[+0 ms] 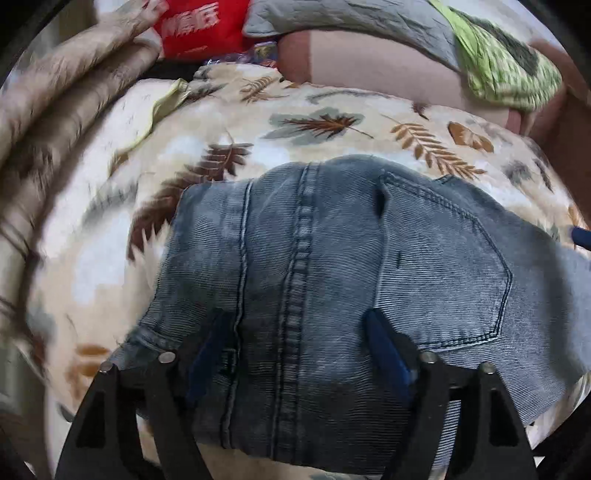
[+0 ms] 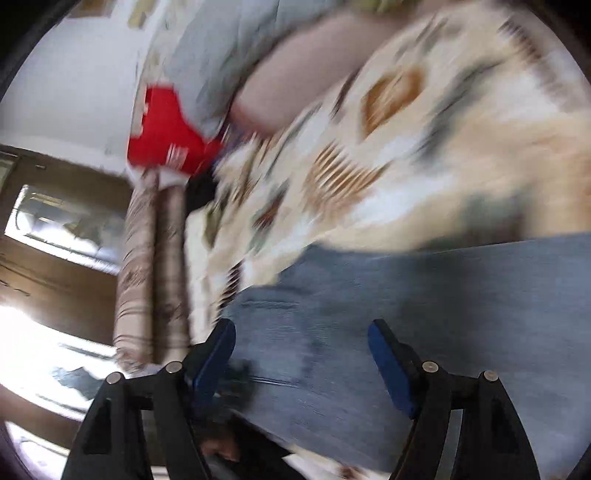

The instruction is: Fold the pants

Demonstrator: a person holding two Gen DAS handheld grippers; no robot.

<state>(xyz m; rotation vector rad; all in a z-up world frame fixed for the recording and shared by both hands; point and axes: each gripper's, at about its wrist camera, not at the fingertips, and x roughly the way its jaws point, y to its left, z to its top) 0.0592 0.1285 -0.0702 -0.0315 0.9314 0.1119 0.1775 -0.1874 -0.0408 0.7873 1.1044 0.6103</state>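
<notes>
Grey-blue denim pants [image 1: 332, 266] lie folded on a leaf-patterned blanket [image 1: 295, 122], back pocket [image 1: 450, 273] and centre seam facing up. My left gripper [image 1: 299, 325] is open just above the pants, its blue-padded fingers [image 1: 210, 350] spread either side of the seam; nothing is held. In the blurred right wrist view, my right gripper [image 2: 301, 332] is open over a flat stretch of the pants [image 2: 424, 302] near their edge, holding nothing.
A rolled beige blanket [image 1: 62, 110] lies to the left. A red bag [image 1: 199, 26], a grey quilted pillow [image 1: 351, 22], a pink cushion [image 1: 369, 62] and a green cloth [image 1: 509, 70] sit at the back. A window and wood panelling [image 2: 55, 229] show in the right wrist view.
</notes>
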